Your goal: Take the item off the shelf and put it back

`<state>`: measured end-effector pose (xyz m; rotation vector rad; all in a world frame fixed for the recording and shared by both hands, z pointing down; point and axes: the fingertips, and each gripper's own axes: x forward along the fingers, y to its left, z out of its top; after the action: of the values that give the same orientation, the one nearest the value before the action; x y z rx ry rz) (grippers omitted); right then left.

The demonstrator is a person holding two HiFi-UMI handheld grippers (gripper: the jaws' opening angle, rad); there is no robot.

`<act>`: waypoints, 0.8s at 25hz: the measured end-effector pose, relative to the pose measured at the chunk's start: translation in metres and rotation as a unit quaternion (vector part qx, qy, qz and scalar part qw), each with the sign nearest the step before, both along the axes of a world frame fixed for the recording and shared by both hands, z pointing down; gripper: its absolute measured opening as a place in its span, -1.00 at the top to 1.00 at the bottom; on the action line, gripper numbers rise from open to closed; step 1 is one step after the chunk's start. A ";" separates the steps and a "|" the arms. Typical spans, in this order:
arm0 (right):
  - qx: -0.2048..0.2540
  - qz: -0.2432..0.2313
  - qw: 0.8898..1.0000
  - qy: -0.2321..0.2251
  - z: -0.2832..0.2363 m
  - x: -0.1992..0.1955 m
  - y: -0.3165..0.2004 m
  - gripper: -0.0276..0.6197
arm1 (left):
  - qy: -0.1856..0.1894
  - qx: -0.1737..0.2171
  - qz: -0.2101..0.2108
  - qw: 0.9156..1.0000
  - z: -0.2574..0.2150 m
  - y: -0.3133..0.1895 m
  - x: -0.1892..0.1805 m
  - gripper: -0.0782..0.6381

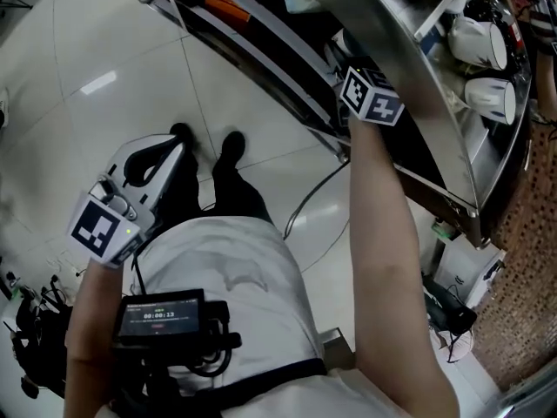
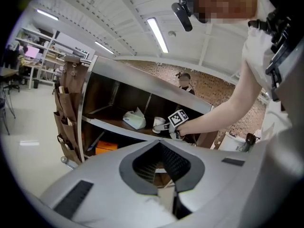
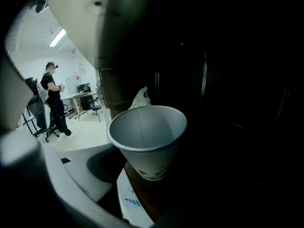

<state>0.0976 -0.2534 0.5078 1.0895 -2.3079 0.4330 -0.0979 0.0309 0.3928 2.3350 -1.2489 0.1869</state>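
- The right gripper (image 2: 172,126) reaches into the middle tier of the steel-framed shelf unit (image 1: 409,85). Its visible jaw stands spread clear of the cup, and the other is lost in shadow.
- The white paper cup (image 3: 147,137) stands upright on the brown shelf board (image 3: 142,186) between those jaws, apparently ungripped.
- The left gripper (image 2: 161,165) hangs low by the person's side, jaws together and empty.
- A crumpled white bag (image 2: 134,120) lies near the cup.
- Judgement: the cup is either not yet lifted or already returned; nothing here settles which.
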 end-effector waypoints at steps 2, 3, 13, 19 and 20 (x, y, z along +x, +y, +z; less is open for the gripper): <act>-0.004 0.010 1.000 0.000 0.006 0.004 -0.008 -0.05 | -0.007 0.012 -0.004 1.000 0.001 -0.001 -0.004 0.76; -0.006 0.015 1.000 0.002 0.008 0.005 -0.011 -0.05 | -0.009 0.016 -0.006 1.000 0.000 -0.002 -0.006 0.76; -0.025 0.037 0.999 0.021 0.040 0.026 -0.013 -0.14 | -0.002 -0.002 -0.011 1.000 -0.006 -0.002 -0.002 0.76; -0.022 0.052 0.998 0.032 0.024 0.032 0.001 -0.14 | -0.010 0.004 0.001 1.000 -0.009 -0.007 -0.006 0.76; -0.021 0.057 0.998 0.028 0.020 0.034 0.004 -0.14 | -0.010 0.003 0.002 1.000 -0.010 -0.008 -0.006 0.76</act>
<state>0.1315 -0.2499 0.5282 1.2015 -2.1859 0.4879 -0.1039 0.0227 0.3827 2.3468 -1.2568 0.2074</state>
